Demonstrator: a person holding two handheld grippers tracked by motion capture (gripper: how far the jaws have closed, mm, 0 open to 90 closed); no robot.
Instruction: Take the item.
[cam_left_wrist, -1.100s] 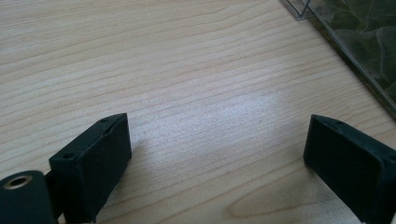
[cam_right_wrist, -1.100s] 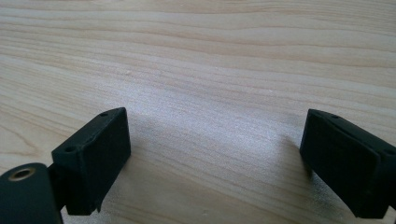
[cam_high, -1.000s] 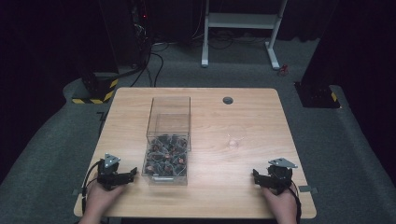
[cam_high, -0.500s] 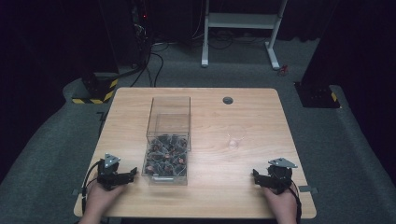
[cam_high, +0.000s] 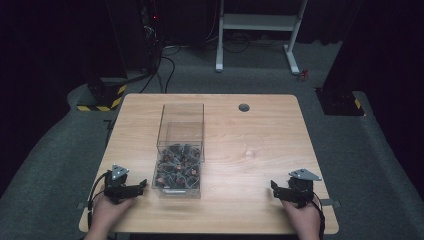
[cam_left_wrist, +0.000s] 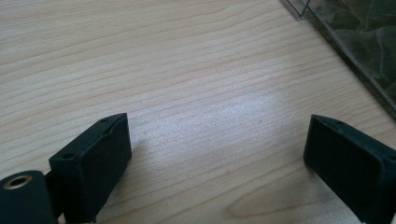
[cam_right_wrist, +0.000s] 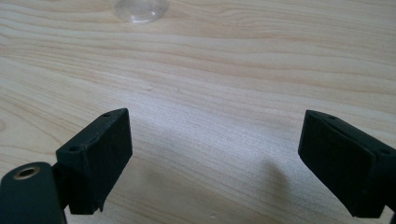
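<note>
A: Where do I have the grippers?

B: My left gripper (cam_high: 141, 185) sits low at the near left of the bench (cam_high: 280, 125), just beside the box (cam_high: 181, 150). The right gripper (cam_high: 274, 186) is at the near right, well apart from it. A hand (cam_high: 107, 212) holds the left one and another hand (cam_high: 303, 217) holds the right

A: Jaws?

B: In the left gripper view the left gripper (cam_left_wrist: 217, 161) has its jaws wide apart, bare wood between them. The same goes in the right gripper view: the right gripper (cam_right_wrist: 215, 158) is spread wide over bare wood, holding nothing

A: And the box?

B: It is clear and long, and runs away from me left of the bench's middle. Its near half holds a dark heap of small parts (cam_high: 177, 169); I cannot tell what they are. The far half looks bare. In the left gripper view a corner of the box (cam_left_wrist: 355, 42) shows at the upper right, close to the right-hand jaw but not touching

A: Anything else on the bench?

B: A small clear cup (cam_high: 252, 147) right of middle, well apart from the box. Its base (cam_right_wrist: 141, 9) shows at the top of the right gripper view, ahead of the jaws. There is a dark round grommet (cam_high: 244, 107) near the far edge
</note>
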